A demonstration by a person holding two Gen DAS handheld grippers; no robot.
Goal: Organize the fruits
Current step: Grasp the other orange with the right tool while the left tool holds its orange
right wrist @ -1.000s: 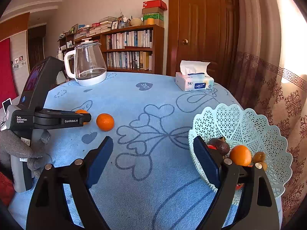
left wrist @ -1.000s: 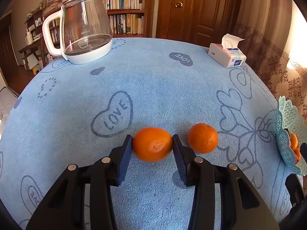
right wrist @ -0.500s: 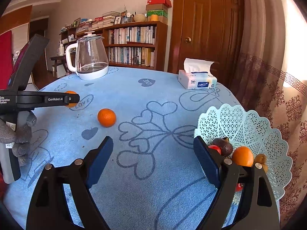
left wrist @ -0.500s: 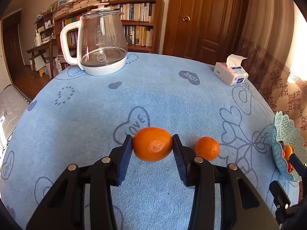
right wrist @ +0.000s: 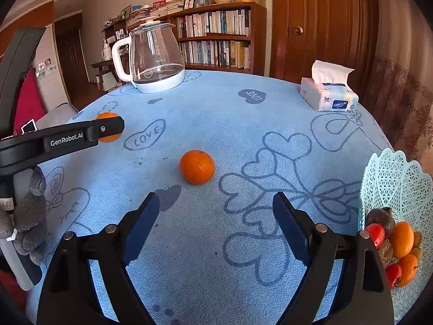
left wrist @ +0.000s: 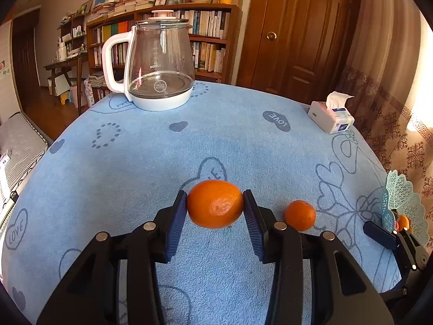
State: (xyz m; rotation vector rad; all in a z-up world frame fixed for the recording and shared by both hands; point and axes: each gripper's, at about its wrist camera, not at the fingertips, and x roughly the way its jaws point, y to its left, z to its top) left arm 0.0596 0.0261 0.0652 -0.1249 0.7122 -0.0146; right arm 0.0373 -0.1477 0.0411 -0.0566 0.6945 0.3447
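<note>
My left gripper (left wrist: pixel 215 206) is shut on an orange (left wrist: pixel 215 204) and holds it above the blue tablecloth; it shows at the left of the right wrist view (right wrist: pixel 109 127). A second orange (left wrist: pixel 300 215) lies on the cloth to its right, and in the right wrist view (right wrist: pixel 197 166) it lies just ahead of my right gripper (right wrist: pixel 213 208), which is open and empty. A pale green lattice basket (right wrist: pixel 392 178) at the right edge holds several fruits, among them an orange one (right wrist: pixel 403 239) and red ones.
A glass kettle (left wrist: pixel 159 65) with a white handle stands at the table's far left. A tissue box (right wrist: pixel 328 94) sits at the far right. Behind the round table are a bookshelf and a wooden door. A curtain hangs at the right.
My left gripper has risen with the orange in it. My right gripper has moved left, so the lying orange now sits between its open fingers' line and the basket is further right.
</note>
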